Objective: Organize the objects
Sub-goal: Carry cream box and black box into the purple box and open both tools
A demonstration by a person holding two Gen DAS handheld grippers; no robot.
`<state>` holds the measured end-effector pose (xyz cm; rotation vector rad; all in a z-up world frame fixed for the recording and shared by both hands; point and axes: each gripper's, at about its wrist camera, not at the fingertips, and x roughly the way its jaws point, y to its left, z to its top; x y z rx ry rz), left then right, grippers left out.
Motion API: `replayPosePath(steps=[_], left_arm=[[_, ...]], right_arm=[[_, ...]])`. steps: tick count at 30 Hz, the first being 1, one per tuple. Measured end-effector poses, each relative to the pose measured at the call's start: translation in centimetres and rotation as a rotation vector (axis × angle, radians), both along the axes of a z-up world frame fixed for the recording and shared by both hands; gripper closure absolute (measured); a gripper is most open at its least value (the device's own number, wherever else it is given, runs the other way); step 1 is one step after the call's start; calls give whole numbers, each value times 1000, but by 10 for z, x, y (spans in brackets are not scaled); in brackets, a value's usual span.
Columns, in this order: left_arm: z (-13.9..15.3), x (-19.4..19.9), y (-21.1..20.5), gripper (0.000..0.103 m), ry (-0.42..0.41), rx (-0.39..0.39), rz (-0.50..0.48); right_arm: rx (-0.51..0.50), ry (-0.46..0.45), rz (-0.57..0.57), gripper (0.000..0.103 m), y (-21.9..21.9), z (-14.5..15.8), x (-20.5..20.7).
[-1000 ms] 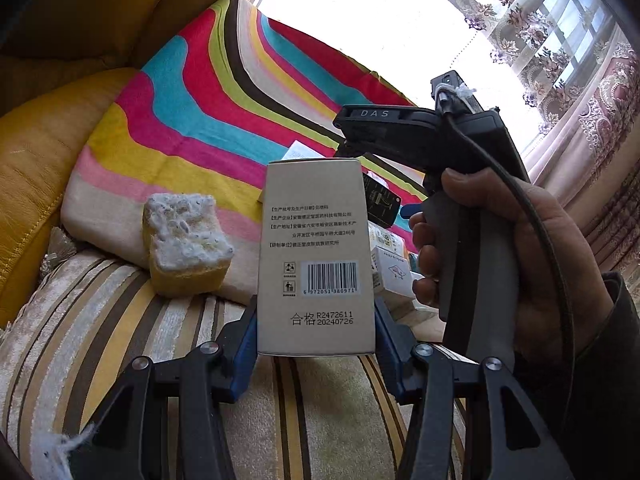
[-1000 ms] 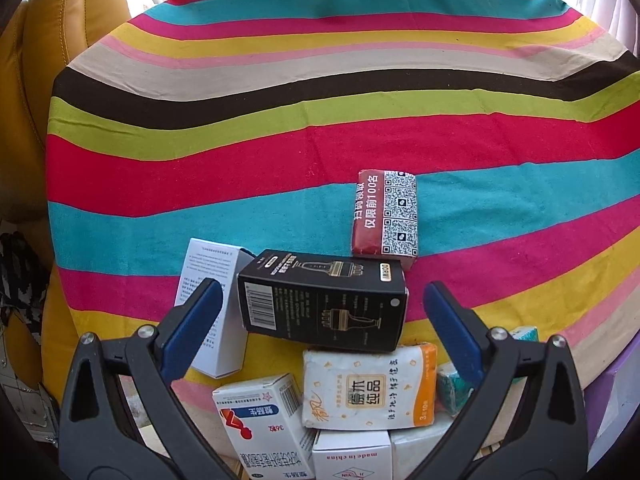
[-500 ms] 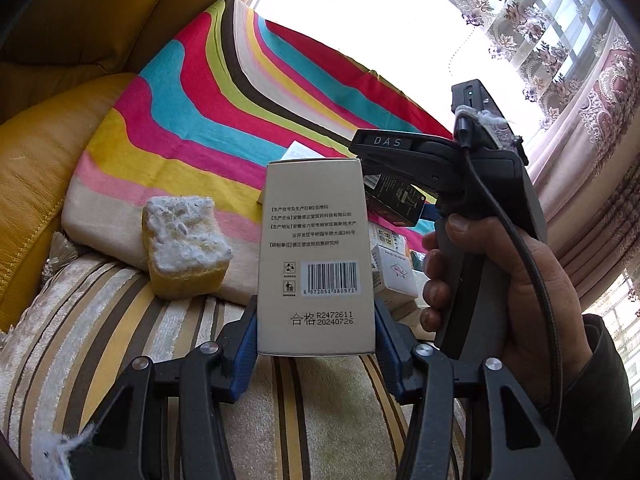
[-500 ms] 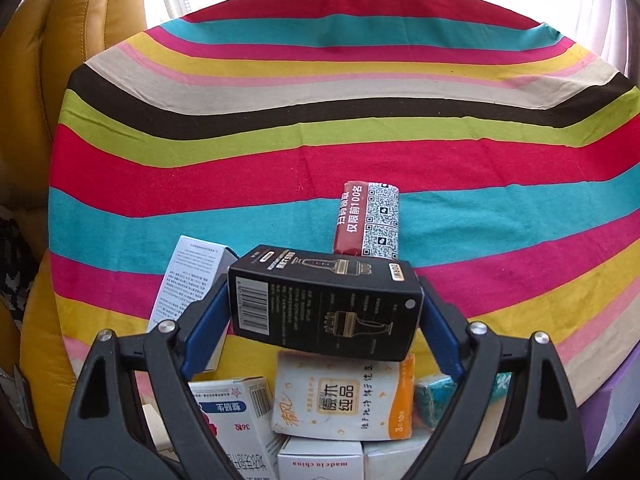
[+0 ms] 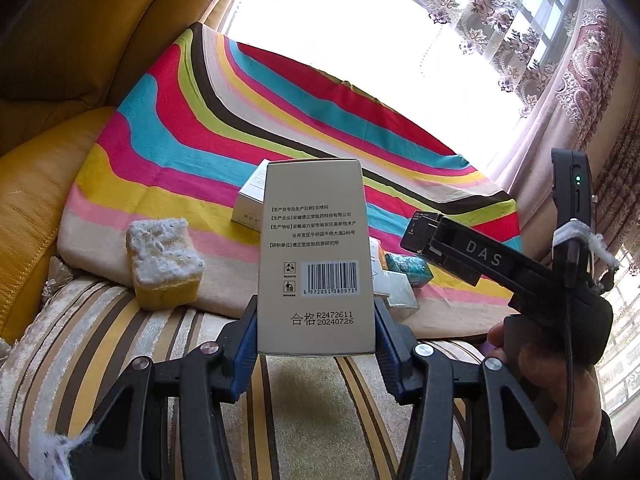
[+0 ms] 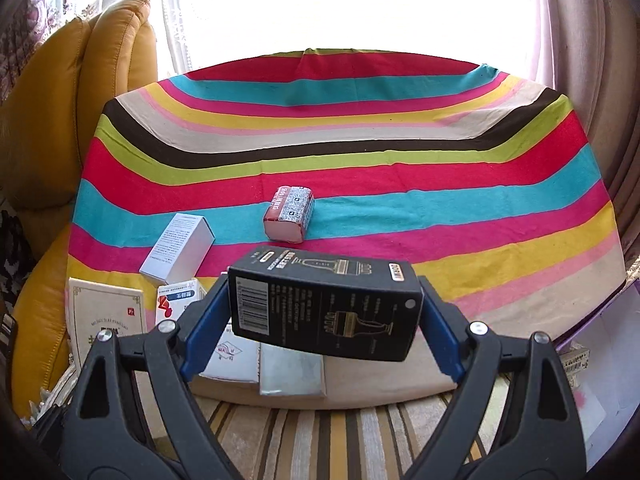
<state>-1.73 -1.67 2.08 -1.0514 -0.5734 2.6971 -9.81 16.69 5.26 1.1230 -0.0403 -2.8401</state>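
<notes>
My left gripper (image 5: 316, 344) is shut on a tall beige box (image 5: 316, 256) with a barcode, held upright above the striped cushion. My right gripper (image 6: 320, 320) is shut on a black box (image 6: 326, 308) with gold print, held crosswise and lifted above the pile of small boxes (image 6: 240, 352) at the near edge of the rainbow-striped cloth (image 6: 360, 168). The right gripper body also shows in the left wrist view (image 5: 480, 258), at the right. A red packet (image 6: 289, 219) and a white box (image 6: 178, 254) lie on the cloth.
A yellow sponge (image 5: 164, 264) sits at the cloth's left edge. A teal packet (image 5: 408, 268) and white boxes lie behind the beige box. A yellow leather sofa (image 5: 60, 80) rises at the left. Curtains and a bright window stand behind. A purple-edged box (image 6: 600, 344) is at the right.
My right gripper closed on the black box and lifted it back off the pile. The left gripper has kept its hold on the beige box, nearly still.
</notes>
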Motion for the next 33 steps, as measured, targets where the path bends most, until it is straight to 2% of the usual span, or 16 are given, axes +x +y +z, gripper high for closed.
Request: replayPosePath(steps=[8,12,18,25,33], left_arm=[[7,5,32,51,14,-6,-89],[8,4,53,51,12,-16,-148],[8,-1,90,51,-5,-22,-259],[11,-6,135,51,-15,-2,-391],[11,-9,199,51,-49,17,-587]], right_arm=[[-6,18,-63,14,44,6,40],[-33,-1,-103,14,72,5,54],[-62,-27,-148,14,115,4,75],[-105,-53,-253,14,181,2,103],[-65,-72,-408,14,263,-5,132]])
